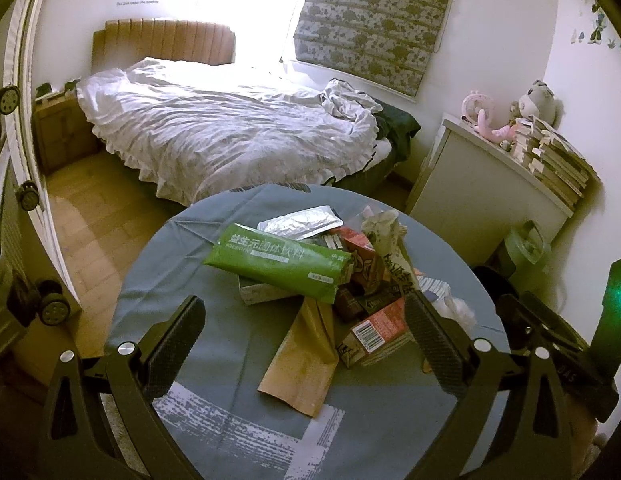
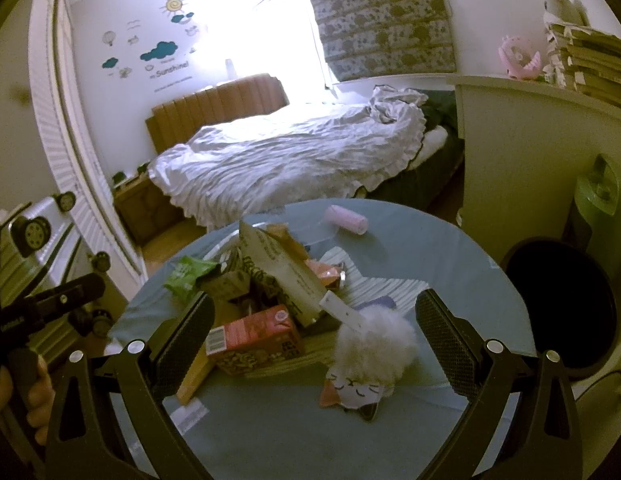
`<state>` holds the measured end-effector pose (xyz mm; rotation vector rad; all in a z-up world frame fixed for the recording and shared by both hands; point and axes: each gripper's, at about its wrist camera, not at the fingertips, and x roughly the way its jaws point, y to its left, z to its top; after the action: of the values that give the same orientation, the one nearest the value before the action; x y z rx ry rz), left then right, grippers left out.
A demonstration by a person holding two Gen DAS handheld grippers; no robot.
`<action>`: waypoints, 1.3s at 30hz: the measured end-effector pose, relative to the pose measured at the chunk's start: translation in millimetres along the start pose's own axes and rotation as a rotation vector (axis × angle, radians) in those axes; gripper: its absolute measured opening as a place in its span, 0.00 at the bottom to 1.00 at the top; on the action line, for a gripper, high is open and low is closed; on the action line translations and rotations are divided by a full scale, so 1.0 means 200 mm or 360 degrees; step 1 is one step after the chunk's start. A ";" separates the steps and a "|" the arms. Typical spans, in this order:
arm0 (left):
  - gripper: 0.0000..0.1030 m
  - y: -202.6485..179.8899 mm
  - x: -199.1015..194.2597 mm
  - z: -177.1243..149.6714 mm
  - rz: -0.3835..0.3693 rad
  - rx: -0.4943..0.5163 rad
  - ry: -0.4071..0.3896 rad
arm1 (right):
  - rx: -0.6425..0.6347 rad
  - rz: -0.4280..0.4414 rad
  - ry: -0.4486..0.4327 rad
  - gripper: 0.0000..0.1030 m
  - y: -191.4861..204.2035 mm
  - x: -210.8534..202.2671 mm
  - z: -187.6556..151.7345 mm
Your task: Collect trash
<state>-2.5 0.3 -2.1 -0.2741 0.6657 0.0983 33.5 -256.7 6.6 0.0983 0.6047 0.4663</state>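
I have both claws hovering over the round bench (image 1: pixel 198 240), which is covered with a blue-grey cloth, and both are spread wide with nothing between their fingers. The trash sits in one heap near the middle of the bench. From the left wrist camera, the left claw (image 1: pixel 304 336) frames the near side of that heap: the brown paper bag (image 1: pixel 300 356) lies flat between the fingers and reaches toward the near edge, the red carton (image 1: pixel 376 332) with its barcode sits just inside the right finger, and the green drink packet (image 1: pixel 276 266) lies on top of the pile, beyond the fingertips. A silver foil pouch (image 1: pixel 300 222) rests behind the green packet, toward the far edge. From the right wrist camera, the right claw (image 2: pixel 314 332) is over the right part of the heap: the same red carton (image 2: pixel 252 340) is just beside its left finger, and a white fluffy pompom (image 2: pixel 372 340) attached to a cat-face item (image 2: pixel 356 394) lies between the fingers, closer to the near edge. A pink roll (image 2: pixel 346 220) lies alone near the far edge, well apart from the pile. A black bin (image 2: pixel 560 308) stands just past the bench's right edge. A hand (image 2: pixel 28 400) grips the other handle at lower left.
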 end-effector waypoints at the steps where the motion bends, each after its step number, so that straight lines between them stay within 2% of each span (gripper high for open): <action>1: 0.95 0.00 0.00 0.00 0.0000 0.0001 0.0000 | 0.0001 0.0000 0.0001 0.96 0.00 0.00 0.00; 9: 0.95 0.01 0.01 -0.02 -0.0015 -0.0018 0.0022 | -0.0001 -0.0003 0.0004 0.96 0.00 0.00 0.00; 15: 0.95 0.12 0.09 -0.06 -0.0070 -0.0067 0.0079 | 0.0002 0.0035 0.0021 0.96 -0.04 0.05 -0.03; 19: 0.95 0.24 0.17 -0.06 -0.0065 -0.0052 0.0132 | -0.0045 0.0057 0.0009 0.90 -0.07 0.10 0.01; 21: 0.95 0.29 0.22 -0.05 -0.0124 -0.0086 0.0180 | -0.0073 0.0088 0.0027 0.86 -0.06 0.14 0.05; 23: 0.95 0.35 0.27 -0.05 -0.0221 -0.0191 0.0236 | -0.0147 0.0145 0.0052 0.80 0.00 0.19 0.10; 26: 0.95 0.39 0.34 -0.04 -0.0270 -0.0272 0.0273 | -0.0319 0.0278 0.0087 0.78 0.16 0.30 0.16; 28: 0.95 0.40 0.39 -0.05 -0.0245 -0.0305 0.0293 | -0.0474 0.0372 0.0135 0.78 0.31 0.40 0.19; 30: 0.95 0.40 0.42 -0.05 -0.0198 -0.0265 0.0313 | -0.0636 0.0427 0.0201 0.78 0.46 0.50 0.20; 32: 0.95 0.40 0.42 -0.06 -0.0166 -0.0210 0.0323 | -0.0805 0.0434 0.0288 0.78 0.59 0.63 0.18; 35: 0.95 0.41 0.42 -0.08 -0.0141 -0.0120 0.0357 | -0.1032 0.0341 0.0488 0.76 0.73 0.83 0.11; 37: 0.94 0.41 0.41 -0.09 -0.0125 -0.0055 0.0375 | -0.1096 0.0325 0.0522 0.70 0.78 0.88 0.09; 38: 0.95 0.42 0.40 -0.10 -0.0127 -0.0029 0.0378 | -0.1098 0.0349 0.0537 0.56 0.80 0.88 0.09; 39: 0.95 0.43 0.39 -0.10 -0.0127 -0.0012 0.0381 | -0.1060 0.0370 0.0549 0.52 0.81 0.87 0.11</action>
<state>31.4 76.4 -84.9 -0.3221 0.8908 -0.0085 108.4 -32.9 -31.6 -0.5614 0.7498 0.8994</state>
